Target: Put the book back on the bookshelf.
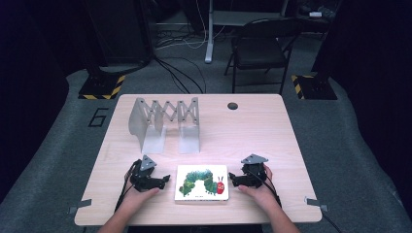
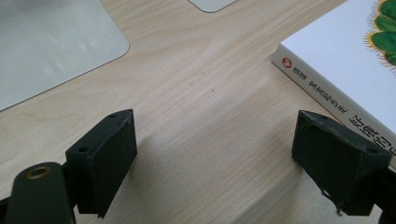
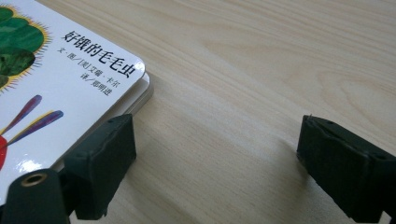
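Picture book [image 1: 202,182] lies flat, cover up, near the front edge of the light wood counter [image 1: 252,131], roughly centred between the two hands. Cover is white with a green caterpillar and a red head at its right end; Chinese title text runs along the cover edge in the right gripper view, and the spine carries Chinese print plus a small red logo in the left gripper view. Left gripper [image 1: 163,181] sits on the counter just left of the book, jaws pointing toward it, wide open, nothing between them but bare wood; in the left gripper view the book's spine [image 2: 336,107] runs right behind one jaw, contact can't be told. Right gripper [image 1: 233,180] sits just right of the book, also pointing inward, jaws wide open and gripping nothing; in the right gripper view one jaw stands at the book's rounded corner [image 3: 135,70], very close or touching, can't tell which, the other jaw well off over bare counter. Each hand holds its gripper from behind, forearms coming in from the near edge. Farther back on the counter, left of centre, a grey metal expanding book rack [image 1: 164,121] stands upright, its flat base plates facing the book, well apart from it. A small dark grommet hole [image 1: 232,106] sits near the far edge. A black folding chair [image 1: 260,46] stands on the floor beyond the counter.
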Demonstrator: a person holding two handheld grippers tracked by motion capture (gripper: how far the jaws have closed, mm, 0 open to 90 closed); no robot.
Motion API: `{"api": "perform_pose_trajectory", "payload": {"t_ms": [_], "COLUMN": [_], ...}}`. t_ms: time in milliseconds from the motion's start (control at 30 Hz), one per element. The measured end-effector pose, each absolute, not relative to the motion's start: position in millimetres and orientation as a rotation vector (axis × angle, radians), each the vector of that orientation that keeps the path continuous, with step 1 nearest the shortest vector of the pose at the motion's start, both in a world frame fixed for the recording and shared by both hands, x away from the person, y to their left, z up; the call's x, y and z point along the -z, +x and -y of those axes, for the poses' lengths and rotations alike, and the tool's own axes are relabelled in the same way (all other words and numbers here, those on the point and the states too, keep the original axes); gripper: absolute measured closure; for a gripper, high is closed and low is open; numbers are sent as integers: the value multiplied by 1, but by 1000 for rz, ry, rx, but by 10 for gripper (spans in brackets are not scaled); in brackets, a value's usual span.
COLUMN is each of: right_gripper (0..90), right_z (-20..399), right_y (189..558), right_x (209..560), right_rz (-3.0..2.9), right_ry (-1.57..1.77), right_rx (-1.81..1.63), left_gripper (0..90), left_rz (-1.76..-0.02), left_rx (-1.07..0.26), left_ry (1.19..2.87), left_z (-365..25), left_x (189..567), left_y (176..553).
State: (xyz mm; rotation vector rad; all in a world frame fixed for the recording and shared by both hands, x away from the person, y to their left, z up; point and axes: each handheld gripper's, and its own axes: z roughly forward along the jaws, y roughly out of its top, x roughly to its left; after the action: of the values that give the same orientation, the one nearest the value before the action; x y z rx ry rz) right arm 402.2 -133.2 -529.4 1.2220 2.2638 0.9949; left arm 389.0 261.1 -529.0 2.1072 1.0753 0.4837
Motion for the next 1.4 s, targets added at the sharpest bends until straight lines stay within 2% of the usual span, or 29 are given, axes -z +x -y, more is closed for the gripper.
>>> {"api": "perform_pose_trajectory", "payload": {"t_ms": [433, 533, 700, 933, 1067, 1400], "right_gripper": [83, 155, 188, 349, 430, 459], "right_z": [132, 131, 131, 129, 131, 129], "right_y": [405, 404, 404, 402, 403, 402], "right_x": [530, 527, 526, 518, 512, 500], "right_rz": [-2278, -2283, -2294, -2310, -2344, -2355], "right_ry": [1196, 1214, 1218, 1283, 1361, 1406], "right_rx": [-984, -984, -974, -954, -968, -964], "left_gripper": [143, 153, 191, 304, 326, 320], "left_rz": [-1056, -1065, -1071, -1090, -1121, -1069], "left_rx": [-489, -492, -474, -429, -404, -387], "left_ry": [2119, 2108, 2131, 2120, 2095, 2171], "left_z": [-260, -259, -258, -259, -260, -256], "left_x": [529, 529, 526, 522, 519, 510], "left_y": [386, 385, 383, 383, 382, 375]}}
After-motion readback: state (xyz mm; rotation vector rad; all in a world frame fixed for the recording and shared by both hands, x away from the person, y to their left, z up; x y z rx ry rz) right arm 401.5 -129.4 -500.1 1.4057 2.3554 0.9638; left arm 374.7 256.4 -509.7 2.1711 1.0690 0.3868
